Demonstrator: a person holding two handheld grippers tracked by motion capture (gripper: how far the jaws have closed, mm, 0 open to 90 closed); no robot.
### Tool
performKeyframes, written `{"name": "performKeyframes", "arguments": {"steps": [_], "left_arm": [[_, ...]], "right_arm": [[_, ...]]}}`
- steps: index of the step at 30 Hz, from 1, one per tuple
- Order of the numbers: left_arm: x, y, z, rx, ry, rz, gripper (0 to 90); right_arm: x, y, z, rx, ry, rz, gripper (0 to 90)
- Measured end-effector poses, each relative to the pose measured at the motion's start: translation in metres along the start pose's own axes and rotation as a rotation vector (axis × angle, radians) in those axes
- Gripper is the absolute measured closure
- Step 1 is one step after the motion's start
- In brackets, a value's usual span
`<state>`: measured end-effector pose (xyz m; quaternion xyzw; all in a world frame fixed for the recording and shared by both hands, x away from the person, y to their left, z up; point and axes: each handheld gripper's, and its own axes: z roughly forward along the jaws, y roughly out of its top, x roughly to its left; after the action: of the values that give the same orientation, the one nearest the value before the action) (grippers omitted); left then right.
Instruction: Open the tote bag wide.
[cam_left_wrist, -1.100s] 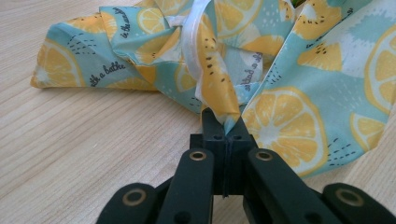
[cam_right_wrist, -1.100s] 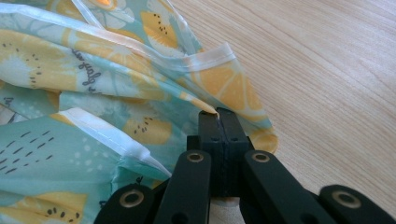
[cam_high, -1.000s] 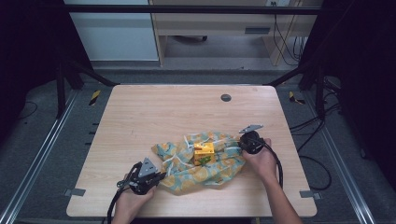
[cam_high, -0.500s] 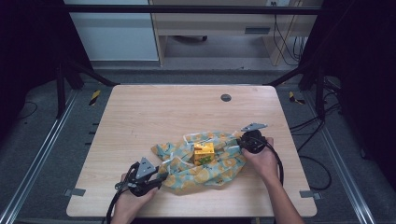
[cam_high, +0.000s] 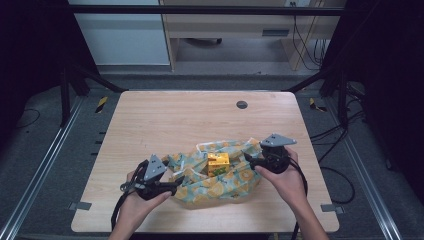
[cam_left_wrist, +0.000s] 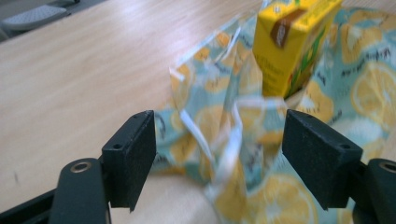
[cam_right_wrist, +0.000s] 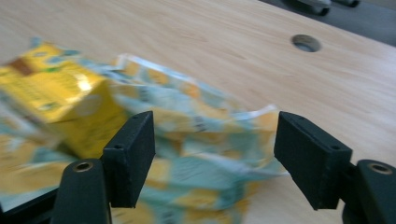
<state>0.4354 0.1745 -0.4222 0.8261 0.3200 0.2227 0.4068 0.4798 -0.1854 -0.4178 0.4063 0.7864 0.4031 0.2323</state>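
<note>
Lemon-print cloth (cam_high: 220, 180) lies loose around the yellow carton (cam_high: 218, 163). My left gripper (cam_left_wrist: 219, 154) and right gripper (cam_right_wrist: 212, 149) have just been opening, jaws wide, nothing clamped. I'd regrip each corner deep, then pull evenly.

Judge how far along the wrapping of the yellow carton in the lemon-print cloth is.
Early stage. Done: the yellow carton stands on the middle of the lemon-print cloth, which lies rumpled around it. In hand: nothing; the left gripper and right gripper have just been opening, with cloth edges loose between the jaws. Left: the carton is uncovered and, presumably, the cloth needs folding over it.
</note>
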Motion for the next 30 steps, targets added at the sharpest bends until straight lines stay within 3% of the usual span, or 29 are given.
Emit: {"name": "performKeyframes", "arguments": {"steps": [2,7,9,11,17,21,24,27,30], "left_arm": [[0.001,0.013,0.006,0.017,-0.010,0.038,25.8],[-0.001,0.030,0.033,0.055,-0.075,0.072,25.6],[-0.002,0.030,0.043,0.077,-0.103,0.070,25.1],[-0.005,0.029,0.053,0.107,-0.102,0.077,23.7],[-0.014,0.027,0.071,0.136,-0.119,0.092,23.9],[-0.013,0.024,0.079,0.164,-0.114,0.100,28.1],[-0.014,0.021,0.083,0.184,-0.118,0.121,35.4],[-0.013,0.019,0.086,0.209,-0.114,0.133,48.5],[-0.013,0.020,0.087,0.201,-0.121,0.121,62.4]], "right_arm": [[0.011,-0.004,-0.004,-0.002,0.022,-0.011,27.0],[0.033,-0.012,-0.008,0.008,0.077,-0.029,22.4],[0.039,-0.013,-0.008,0.017,0.095,-0.044,20.5],[0.047,-0.014,-0.007,0.029,0.114,-0.063,17.1],[0.064,-0.012,0.000,0.053,0.146,-0.104,12.3],[0.071,-0.013,0.012,0.087,0.157,-0.130,9.2],[0.077,-0.019,0.024,0.142,0.156,-0.165,9.1],[0.080,-0.025,0.030,0.185,0.154,-0.195,19.6],[0.079,-0.029,0.031,0.197,0.156,-0.211,39.8]]}}
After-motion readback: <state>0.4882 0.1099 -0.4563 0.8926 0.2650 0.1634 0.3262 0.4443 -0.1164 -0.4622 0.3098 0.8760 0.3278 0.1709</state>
